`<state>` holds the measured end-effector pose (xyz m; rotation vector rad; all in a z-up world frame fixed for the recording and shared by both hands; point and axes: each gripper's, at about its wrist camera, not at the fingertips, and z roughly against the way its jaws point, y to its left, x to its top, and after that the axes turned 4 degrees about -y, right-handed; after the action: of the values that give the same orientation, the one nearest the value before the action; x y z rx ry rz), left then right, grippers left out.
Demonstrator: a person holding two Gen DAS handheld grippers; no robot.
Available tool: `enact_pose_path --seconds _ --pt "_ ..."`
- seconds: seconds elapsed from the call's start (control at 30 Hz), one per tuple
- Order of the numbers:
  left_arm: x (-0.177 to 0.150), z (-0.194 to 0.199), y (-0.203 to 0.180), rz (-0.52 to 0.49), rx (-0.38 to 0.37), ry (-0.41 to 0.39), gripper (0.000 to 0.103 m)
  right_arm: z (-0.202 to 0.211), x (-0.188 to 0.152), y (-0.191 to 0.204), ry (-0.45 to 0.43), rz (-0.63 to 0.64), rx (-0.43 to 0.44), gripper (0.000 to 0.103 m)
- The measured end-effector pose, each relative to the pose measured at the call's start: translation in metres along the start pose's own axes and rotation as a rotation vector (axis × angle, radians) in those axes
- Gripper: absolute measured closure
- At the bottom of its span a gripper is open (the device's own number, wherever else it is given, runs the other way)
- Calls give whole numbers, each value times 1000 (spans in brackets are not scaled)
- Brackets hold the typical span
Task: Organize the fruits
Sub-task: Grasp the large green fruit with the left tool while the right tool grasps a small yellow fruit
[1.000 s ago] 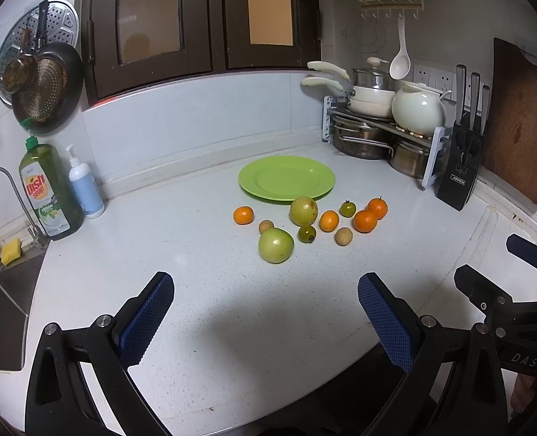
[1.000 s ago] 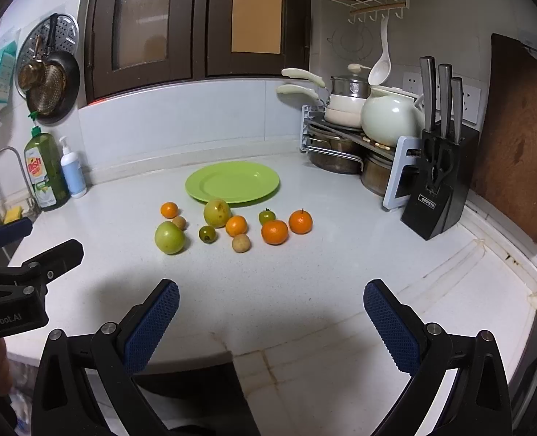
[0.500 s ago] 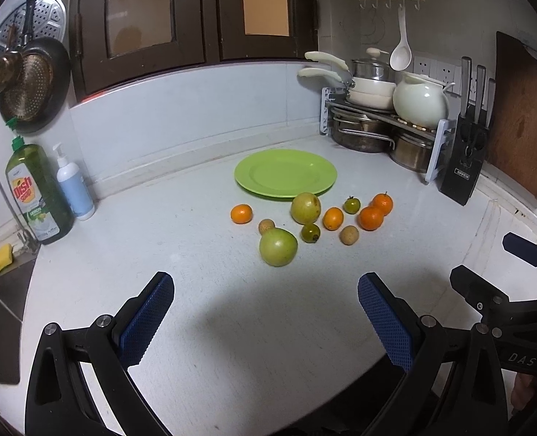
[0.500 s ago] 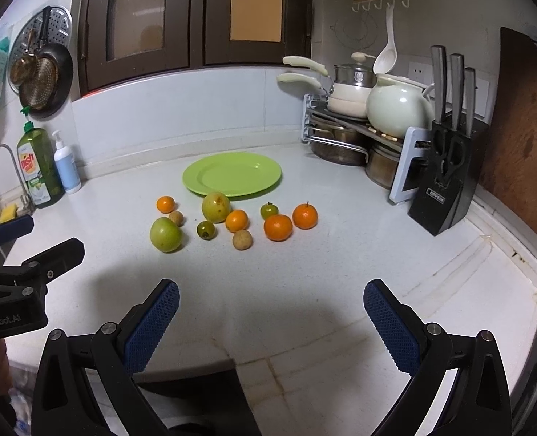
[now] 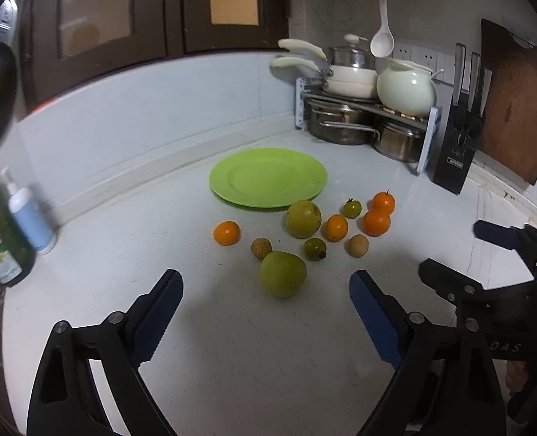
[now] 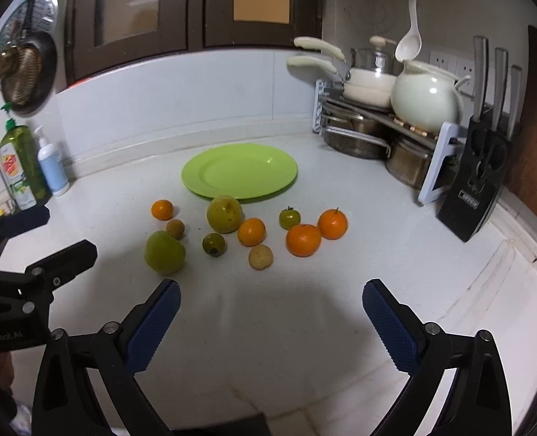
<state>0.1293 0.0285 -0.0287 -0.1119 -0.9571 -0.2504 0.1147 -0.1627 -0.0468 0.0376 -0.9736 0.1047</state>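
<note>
A lime green plate (image 5: 268, 176) (image 6: 239, 170) lies bare at the back of the white counter. In front of it several fruits are scattered: a large green one (image 5: 283, 273) (image 6: 164, 252), a yellow-green one (image 5: 303, 218) (image 6: 225, 214), oranges (image 5: 376, 222) (image 6: 303, 239), small brown ones and small green ones. My left gripper (image 5: 266, 290) hovers just short of the large green fruit, its jaws closing with nothing between them. My right gripper (image 6: 271, 299) hangs open and empty in front of the fruit cluster; its black frame (image 5: 501, 290) shows at the right of the left wrist view.
A pot rack (image 6: 377, 127) with pans and a white kettle fills the back right corner. A black knife block (image 6: 479, 178) and a wooden board (image 5: 512, 109) stand at the right. Soap bottles (image 6: 32, 160) and a sink edge lie at the left.
Both grippers have moved forward and lower toward the fruits, which now look larger. The left jaws have narrowed slightly.
</note>
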Motion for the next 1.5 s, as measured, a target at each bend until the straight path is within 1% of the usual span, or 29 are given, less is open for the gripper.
enact_pose_path --seconds 0.07,0.13,0.23,0.3,0.33,0.4,0.47,0.5,0.57,0.67,0.8,0.97,1.03,1.1,1.27,1.33,1.5 --pt "1 -10 5 -15 -28 16 13 -10 2 4 24 -15 0 9" --pt "2 -18 7 -29 -43 23 19 -20 4 7 39 -18 -7 11" --pt "3 -34 8 -29 -66 54 24 -33 6 10 62 -16 -5 17" --pt "3 -42 7 -16 -88 67 25 -43 7 9 90 -14 18 23" --pt "2 -48 6 -10 -92 71 27 -50 7 8 99 -8 36 25" --pt "0 -56 3 -5 -80 89 32 -63 7 7 116 7 61 30" --pt "-3 -64 -1 0 -82 110 33 -78 7 6 158 18 102 40" --pt "-3 -68 -3 -5 -82 117 35 -85 6 4 172 17 123 41" --pt "-4 -76 -6 -2 -67 138 38 -95 6 2 187 21 139 42" --pt "-5 -83 -7 19 -75 160 39 -108 8 0 212 33 178 48" --pt "-4 -92 -9 27 -61 172 41 -122 7 -5 239 37 200 50" --pt "-5 -103 -12 38 -59 196 46 -134 7 -8 263 45 221 57" --pt "-5 -105 -12 33 -51 193 47 -136 8 -9 266 52 227 58" --pt "-3 -106 -12 28 -48 191 50 -139 8 -9 267 58 231 61" --pt "-3 -108 -13 5 -30 193 53 -143 10 -8 265 61 236 73" --pt "-3 -110 -12 -1 -21 190 55 -144 9 -8 264 65 234 74" --pt "-3 -111 -11 -5 -25 178 55 -140 10 -8 261 55 240 74"
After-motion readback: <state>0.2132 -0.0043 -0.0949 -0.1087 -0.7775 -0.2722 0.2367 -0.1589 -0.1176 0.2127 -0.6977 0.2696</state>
